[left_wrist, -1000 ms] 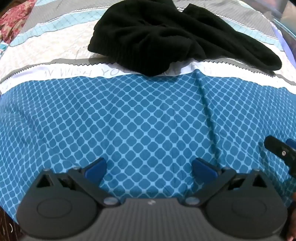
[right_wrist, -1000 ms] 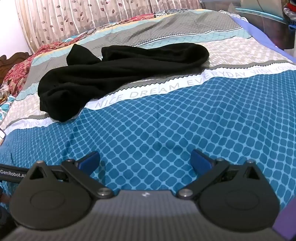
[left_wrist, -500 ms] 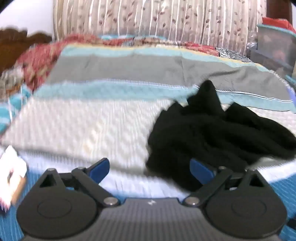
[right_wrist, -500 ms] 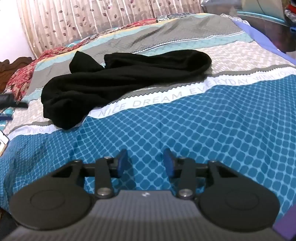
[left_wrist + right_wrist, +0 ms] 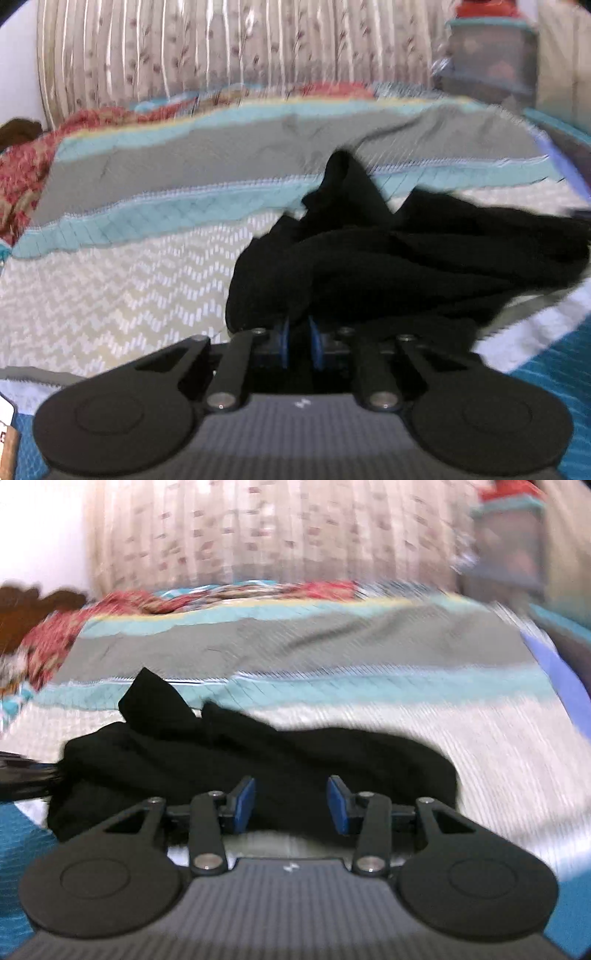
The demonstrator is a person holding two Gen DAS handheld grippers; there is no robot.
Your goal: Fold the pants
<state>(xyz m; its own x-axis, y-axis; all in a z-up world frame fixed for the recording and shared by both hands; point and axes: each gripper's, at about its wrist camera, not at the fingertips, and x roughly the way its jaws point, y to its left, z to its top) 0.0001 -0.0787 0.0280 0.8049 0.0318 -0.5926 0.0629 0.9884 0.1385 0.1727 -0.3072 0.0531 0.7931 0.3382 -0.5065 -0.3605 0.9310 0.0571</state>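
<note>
The black pants [image 5: 388, 258] lie crumpled in a heap on the bed, over its cream zigzag band. My left gripper [image 5: 299, 341] has its blue pads nearly together at the near left edge of the heap, with dark cloth between them. In the right wrist view the pants [image 5: 295, 753] stretch across the middle. My right gripper [image 5: 291, 805] is open, its blue pads [image 5: 245, 805] apart at the near edge of the heap. Both views are blurred.
The striped bedspread [image 5: 129, 291] has blue, cream, teal and grey bands. A red floral cover [image 5: 22, 177] lies at the far left. A curtain [image 5: 221, 48] hangs behind. Stacked storage boxes [image 5: 491, 62] stand at the far right.
Both grippers moved forward from the blue band up to the pants. My left gripper went from open to closed on the cloth. My right gripper narrowed, then opened again.
</note>
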